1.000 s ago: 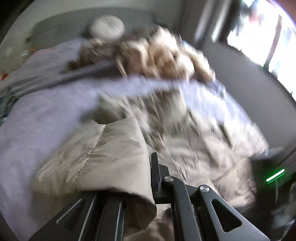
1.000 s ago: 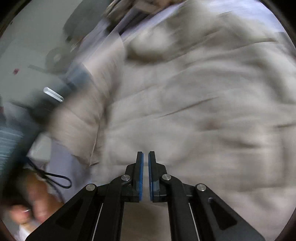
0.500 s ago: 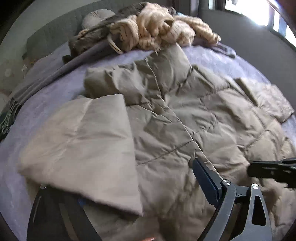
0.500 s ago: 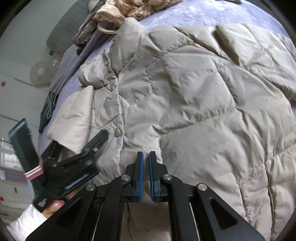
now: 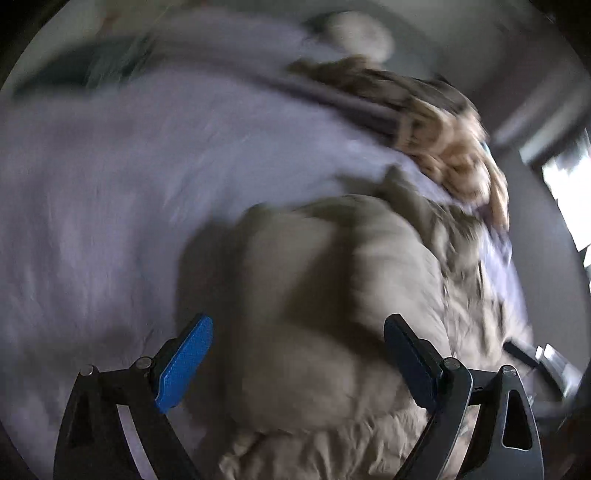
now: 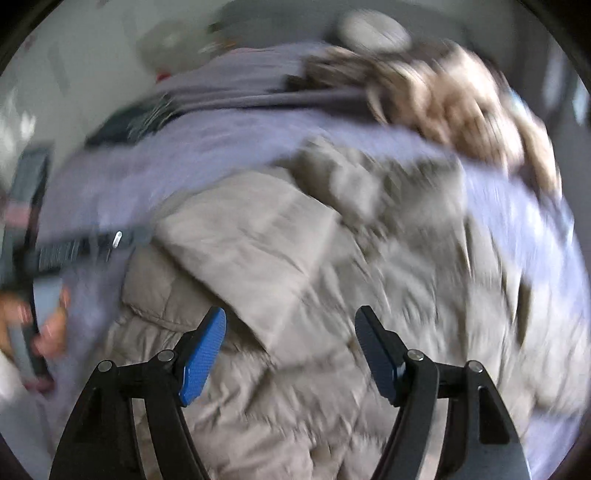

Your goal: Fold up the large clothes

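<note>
A large beige quilted puffer jacket (image 6: 332,266) lies spread on a lilac bed cover (image 6: 221,147), with one side folded over its middle. Both views are blurred by motion. My right gripper (image 6: 291,332) is open and empty just above the jacket's folded flap. My left gripper (image 5: 297,339) is wide open and empty over the jacket's (image 5: 332,288) left edge, with nothing between its fingers. The left gripper's body also shows at the left edge of the right wrist view (image 6: 74,247).
A heap of tan knitted and brown clothes (image 6: 443,99) lies at the far side of the bed, also in the left wrist view (image 5: 443,140). A pale round cushion (image 6: 373,26) rests against the headboard. The bed cover (image 5: 110,184) stretches to the left.
The left gripper let go of the jacket's flap, which now lies folded over. The right gripper went from shut to open. Both cameras have swung toward the bed's head.
</note>
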Action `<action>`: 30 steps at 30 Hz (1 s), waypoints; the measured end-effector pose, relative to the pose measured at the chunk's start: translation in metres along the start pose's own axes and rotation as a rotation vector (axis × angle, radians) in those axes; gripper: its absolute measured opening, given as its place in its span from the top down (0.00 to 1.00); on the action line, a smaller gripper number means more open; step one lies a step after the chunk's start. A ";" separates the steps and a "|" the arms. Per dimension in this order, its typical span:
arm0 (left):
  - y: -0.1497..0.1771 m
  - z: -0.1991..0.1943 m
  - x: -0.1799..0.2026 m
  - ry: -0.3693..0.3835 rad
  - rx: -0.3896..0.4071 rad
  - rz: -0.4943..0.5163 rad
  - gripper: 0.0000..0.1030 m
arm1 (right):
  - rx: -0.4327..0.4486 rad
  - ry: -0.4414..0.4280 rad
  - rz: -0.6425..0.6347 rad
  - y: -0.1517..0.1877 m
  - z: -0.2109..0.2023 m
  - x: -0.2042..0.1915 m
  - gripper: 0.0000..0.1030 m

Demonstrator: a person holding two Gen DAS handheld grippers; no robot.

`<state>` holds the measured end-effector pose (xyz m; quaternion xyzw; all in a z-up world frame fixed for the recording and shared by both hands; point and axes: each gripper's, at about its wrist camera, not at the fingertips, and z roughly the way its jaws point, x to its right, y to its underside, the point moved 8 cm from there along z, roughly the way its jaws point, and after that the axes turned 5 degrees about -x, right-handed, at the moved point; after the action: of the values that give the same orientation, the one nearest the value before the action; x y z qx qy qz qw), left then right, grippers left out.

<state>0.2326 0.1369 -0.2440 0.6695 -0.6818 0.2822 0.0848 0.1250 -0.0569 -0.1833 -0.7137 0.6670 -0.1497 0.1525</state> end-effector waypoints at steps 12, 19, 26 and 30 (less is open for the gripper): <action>-0.017 0.038 -0.022 -0.014 -0.012 0.021 0.81 | -0.013 0.374 -0.382 -0.031 0.067 -0.063 0.46; -0.018 0.038 -0.021 -0.076 -0.015 0.069 0.81 | 0.042 0.299 0.083 -0.021 0.026 0.043 0.96; -0.016 0.046 -0.017 -0.155 -0.019 0.108 0.81 | -0.059 -0.092 0.757 0.064 0.039 0.150 0.85; -0.021 0.029 -0.012 -0.243 0.010 0.119 0.81 | -0.048 -0.034 0.900 0.100 0.017 0.185 0.82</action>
<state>0.2616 0.1343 -0.2681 0.6577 -0.7240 0.2071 -0.0184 0.0535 -0.2478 -0.2390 -0.3583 0.9117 -0.0412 0.1970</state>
